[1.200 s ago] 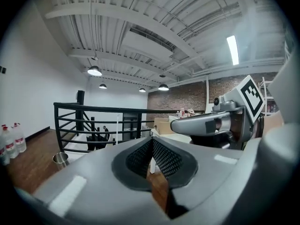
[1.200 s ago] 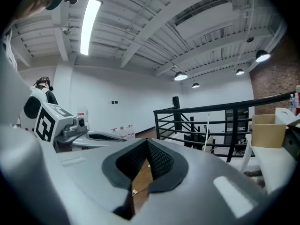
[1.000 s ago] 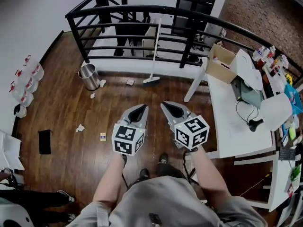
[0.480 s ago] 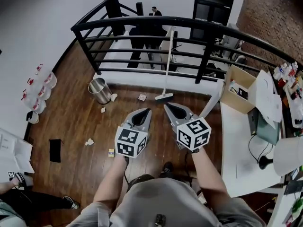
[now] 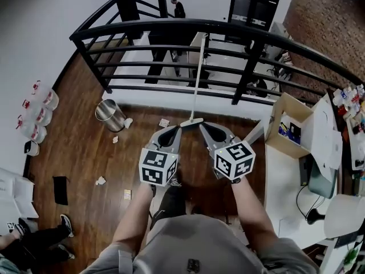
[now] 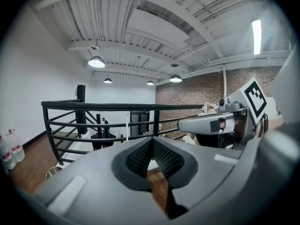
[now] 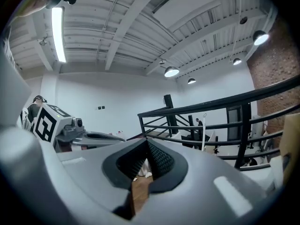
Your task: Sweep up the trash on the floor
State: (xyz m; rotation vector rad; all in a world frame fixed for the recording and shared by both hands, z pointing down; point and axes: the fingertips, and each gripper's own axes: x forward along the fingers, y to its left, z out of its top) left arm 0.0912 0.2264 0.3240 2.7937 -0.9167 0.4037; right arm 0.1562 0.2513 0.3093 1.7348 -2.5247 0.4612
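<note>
Though open, box (image 5: 278, 114) with blue contents (image 5: 290, 131)

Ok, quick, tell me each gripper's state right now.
Left gripper: closed, holding nothing.
Right gripper: closed, holding nothing.

A black railing (image 5: 188, 24) curves across the far floor edge — to its right, a cardboard box (image 5: 288, 127) on a white table (image 5: 285, 181); to its left, water bottles (image 5: 35, 116).

Glossy wood floor (image 5: 85, 141), shiny metal bin (image 5: 109, 114), black metal railing (image 5: 188, 24).
</note>
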